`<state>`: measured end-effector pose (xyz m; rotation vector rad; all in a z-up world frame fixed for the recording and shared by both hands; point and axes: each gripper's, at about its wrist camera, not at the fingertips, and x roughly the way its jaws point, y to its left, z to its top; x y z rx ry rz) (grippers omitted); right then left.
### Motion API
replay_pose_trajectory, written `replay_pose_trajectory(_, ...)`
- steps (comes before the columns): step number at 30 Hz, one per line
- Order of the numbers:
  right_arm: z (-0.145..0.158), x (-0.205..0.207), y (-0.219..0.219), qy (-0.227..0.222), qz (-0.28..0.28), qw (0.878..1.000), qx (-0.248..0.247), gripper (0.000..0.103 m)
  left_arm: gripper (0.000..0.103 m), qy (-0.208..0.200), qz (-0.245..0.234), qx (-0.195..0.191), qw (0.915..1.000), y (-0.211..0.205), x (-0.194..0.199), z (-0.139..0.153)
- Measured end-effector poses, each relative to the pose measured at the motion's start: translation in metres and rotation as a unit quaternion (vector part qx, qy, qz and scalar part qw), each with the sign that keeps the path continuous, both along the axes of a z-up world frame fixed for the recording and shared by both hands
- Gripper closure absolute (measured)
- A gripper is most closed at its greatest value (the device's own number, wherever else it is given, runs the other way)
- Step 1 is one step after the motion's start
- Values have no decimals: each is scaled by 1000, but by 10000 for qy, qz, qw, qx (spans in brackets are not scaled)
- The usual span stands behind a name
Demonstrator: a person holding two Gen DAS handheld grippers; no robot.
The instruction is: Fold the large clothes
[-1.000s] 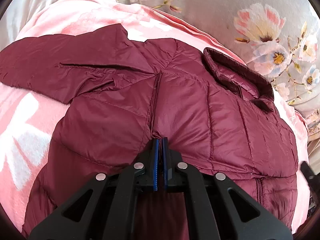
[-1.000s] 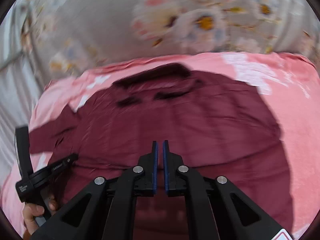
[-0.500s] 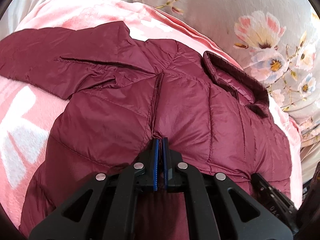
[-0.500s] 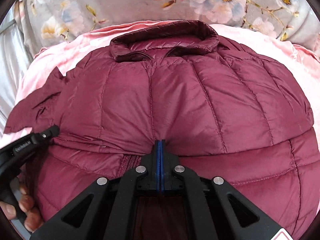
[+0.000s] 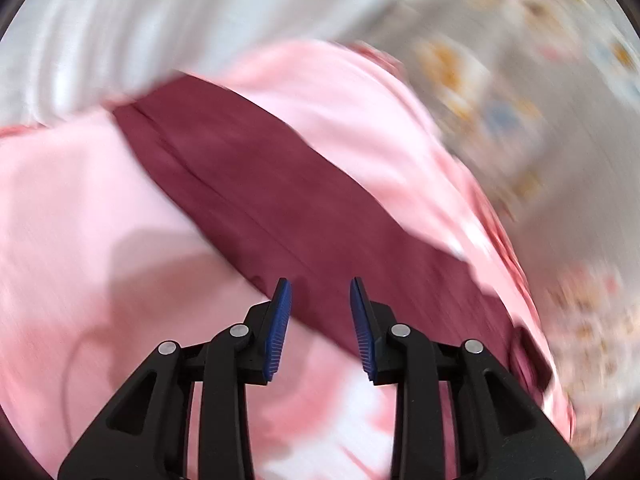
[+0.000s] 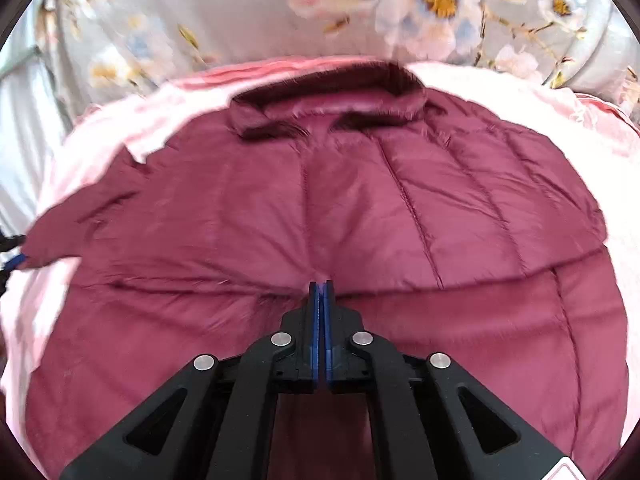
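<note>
A maroon quilted jacket [image 6: 360, 208] lies spread on a pink blanket [image 6: 580, 100], collar [image 6: 328, 100] at the far side. My right gripper [image 6: 321, 286] is shut on a fold of the jacket's lower body. In the blurred left wrist view, the jacket's long sleeve [image 5: 280, 200] runs diagonally across the pink blanket [image 5: 80, 200]. My left gripper [image 5: 320, 292] is open and empty, its fingertips just above the sleeve's near edge. The left gripper's tip shows at the far left edge of the right wrist view [image 6: 12, 260], next to the sleeve end.
A grey floral sheet [image 6: 240, 8] lies beyond the blanket's far edge. White fabric [image 5: 120, 32] fills the upper left of the left wrist view. The pink blanket extends on both sides of the jacket.
My left gripper has let go of the jacket body, opened, and swung left over the sleeve. My right gripper stays shut on the jacket and has shifted a little.
</note>
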<state>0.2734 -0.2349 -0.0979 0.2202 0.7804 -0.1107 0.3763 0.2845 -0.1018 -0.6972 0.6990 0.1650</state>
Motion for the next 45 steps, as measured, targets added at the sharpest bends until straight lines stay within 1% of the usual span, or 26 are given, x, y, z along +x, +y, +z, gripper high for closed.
replay_pose_trajectory(2,9,-18,4,-108,94,9999,89,101,71,86,354,-109,9993,35,9,-7)
replay_pose_trajectory(3,13,-31,10,-173,178,9996,117,101,68,137,539,-132,9984,52,14,-11)
replay_pose_trajectory(5,15,-49,21,-220,345,9991,86,101,67,203,848,-105,9961,75,19,-19)
replay_pose_trajectory(7,12,-65,31,-223,504,9985,30,100,67,275,993,-208,9945,91,25,-30)
replay_pose_trajectory(11,-1,-81,48,-183,635,9976,-192,98,68,198,991,-411,9940,104,33,-41)
replay_pose_trajectory(12,-4,-82,50,-159,637,9976,-238,97,71,195,975,-462,9940,106,35,-42)
replay_pose_trajectory(14,-8,-83,50,-126,610,9978,-214,97,81,177,979,-537,9936,107,38,-44)
replay_pose_trajectory(15,-9,-82,48,-124,604,9980,-142,97,92,161,953,-578,9936,108,38,-43)
replay_pose_trajectory(16,-10,-82,47,-117,599,9981,-76,97,98,146,897,-628,9939,108,40,-43)
replay_pose_trajectory(18,-13,-80,41,-85,590,9982,108,97,101,26,863,-587,9945,109,36,-34)
replay_pose_trajectory(20,-15,-80,36,-84,565,9980,281,98,102,-139,755,-470,9959,102,31,-20)
replay_pose_trajectory(22,-16,-79,37,-81,559,9980,297,98,103,-348,585,-304,9972,90,28,1)
replay_pose_trajectory(24,-16,-79,40,-84,547,9982,232,98,103,-648,293,56,9975,62,23,36)
replay_pose_trajectory(25,-16,-80,41,-87,545,9983,190,98,103,-852,84,233,9961,42,20,56)
replay_pose_trajectory(26,-15,-80,42,-97,542,9983,171,98,103,-1007,-82,376,9942,25,17,71)
replay_pose_trajectory(27,-15,-81,41,-114,543,9983,177,98,103,-1213,-334,553,9905,0,13,91)
replay_pose_trajectory(28,-15,-82,40,-157,529,9983,206,98,103,-1364,-541,659,9870,-20,10,104)
replay_pose_trajectory(30,-11,-88,37,-300,419,9985,207,95,103,-1729,-1201,917,9733,-84,0,136)
replay_pose_trajectory(31,-9,-90,35,-371,360,9984,209,95,103,-1849,-1530,1006,9655,-117,-6,147)
replay_pose_trajectory(33,-4,-99,31,-520,278,9979,278,95,103,-1953,-2091,1117,9516,-172,-16,156)
replay_pose_trajectory(34,-2,-102,29,-539,255,9978,297,95,103,-1968,-2301,1159,9460,-194,-20,156)
replay_pose_trajectory(37,2,-117,21,-608,236,9973,325,95,103,-1875,-3097,1297,9231,-280,-41,147)
replay_pose_trajectory(40,5,-130,14,-624,185,9978,150,95,103,-1635,-3612,1247,9095,-344,-53,121)
replay_pose_trajectory(42,4,-143,3,-606,103,9981,12,95,103,-1415,-3834,1159,9053,-377,-57,101)
replay_pose_trajectory(43,3,-147,-1,-587,61,9983,21,95,102,-1328,-3901,1140,9040,-388,-59,92)
replay_pose_trajectory(45,0,-154,-9,-548,-13,9985,71,95,102,-1017,-4054,1132,9014,-418,-60,65)
